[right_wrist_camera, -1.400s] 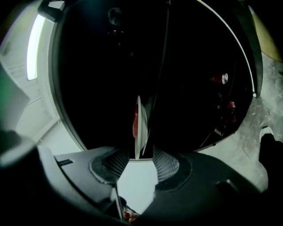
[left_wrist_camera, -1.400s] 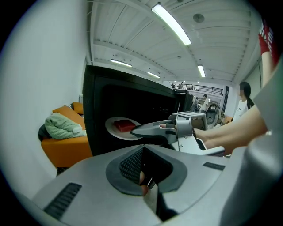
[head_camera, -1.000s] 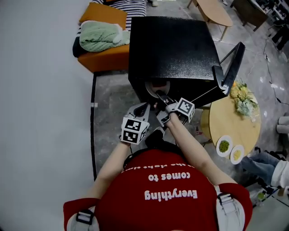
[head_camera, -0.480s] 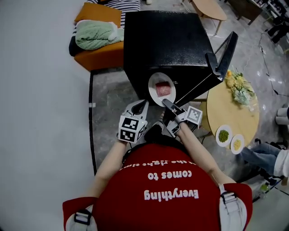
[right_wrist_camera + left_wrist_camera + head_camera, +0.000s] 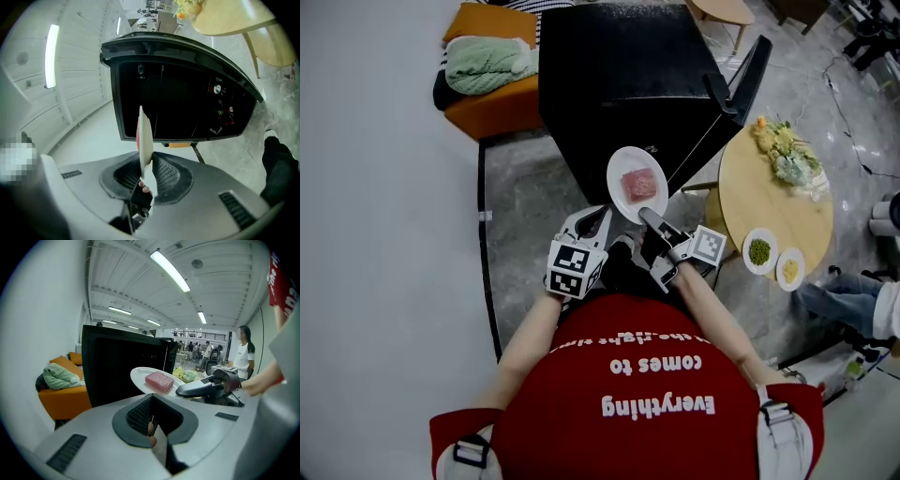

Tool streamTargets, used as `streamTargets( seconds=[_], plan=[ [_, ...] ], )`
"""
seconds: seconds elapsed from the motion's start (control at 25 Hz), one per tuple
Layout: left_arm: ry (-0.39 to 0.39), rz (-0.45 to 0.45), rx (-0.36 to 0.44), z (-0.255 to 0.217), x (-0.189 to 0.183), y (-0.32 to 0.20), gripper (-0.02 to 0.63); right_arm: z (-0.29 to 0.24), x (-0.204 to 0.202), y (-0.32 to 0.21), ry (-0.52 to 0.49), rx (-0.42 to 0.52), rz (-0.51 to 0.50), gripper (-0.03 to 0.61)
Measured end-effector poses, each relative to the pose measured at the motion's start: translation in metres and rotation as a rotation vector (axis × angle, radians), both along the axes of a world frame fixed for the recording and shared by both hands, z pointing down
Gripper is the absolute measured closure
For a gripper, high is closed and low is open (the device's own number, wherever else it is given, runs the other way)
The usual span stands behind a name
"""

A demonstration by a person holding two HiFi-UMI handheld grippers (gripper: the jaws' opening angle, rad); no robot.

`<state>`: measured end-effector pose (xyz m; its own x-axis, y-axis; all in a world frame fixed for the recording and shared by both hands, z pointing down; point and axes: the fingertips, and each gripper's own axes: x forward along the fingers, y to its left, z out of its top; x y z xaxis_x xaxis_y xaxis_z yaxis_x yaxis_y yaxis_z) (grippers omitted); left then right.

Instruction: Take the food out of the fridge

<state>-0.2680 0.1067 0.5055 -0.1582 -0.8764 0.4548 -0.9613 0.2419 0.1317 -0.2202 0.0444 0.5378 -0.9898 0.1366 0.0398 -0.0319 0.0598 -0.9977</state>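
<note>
The right gripper (image 5: 649, 219) pinches the rim of the plate (image 5: 621, 169) and holds it level, outside the fridge (image 5: 619, 75) and just in front of it, with the meat (image 5: 638, 183) on top. The left gripper (image 5: 592, 221), its jaws pressed together on nothing, hangs just beside the plate.

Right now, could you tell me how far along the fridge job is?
Done: the fridge door stands open and the plate with the pink food is outside the fridge. In hand: the right gripper is shut on the plate's rim; the left gripper is shut, empty. Left: setting the plate down, likely on the round table.
</note>
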Motion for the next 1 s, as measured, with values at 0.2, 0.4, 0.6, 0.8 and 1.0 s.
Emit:
streamTargets(
  seconds=[0.2,0.4,0.6,0.8,1.0],
  plan=[
    [-0.004,0.012,-0.001,0.0,0.019,0.009,0.609,-0.003,0.016,0.008,-0.015,0.011,0.008,0.52],
    [-0.013,0.012,0.012,-0.003,0.027,0.013,0.609,-0.006,0.025,0.014,-0.034,0.023,0.004,0.52],
    [-0.016,0.019,0.027,-0.009,0.032,0.012,0.609,-0.011,0.033,0.021,-0.045,0.05,-0.012,0.52],
    [-0.013,0.027,0.029,-0.006,0.039,0.012,0.609,-0.01,0.04,0.023,-0.051,0.05,-0.005,0.52],
    [-0.009,0.029,0.028,-0.006,0.044,0.014,0.609,-0.008,0.048,0.023,-0.045,0.042,0.009,0.52]
  ],
)
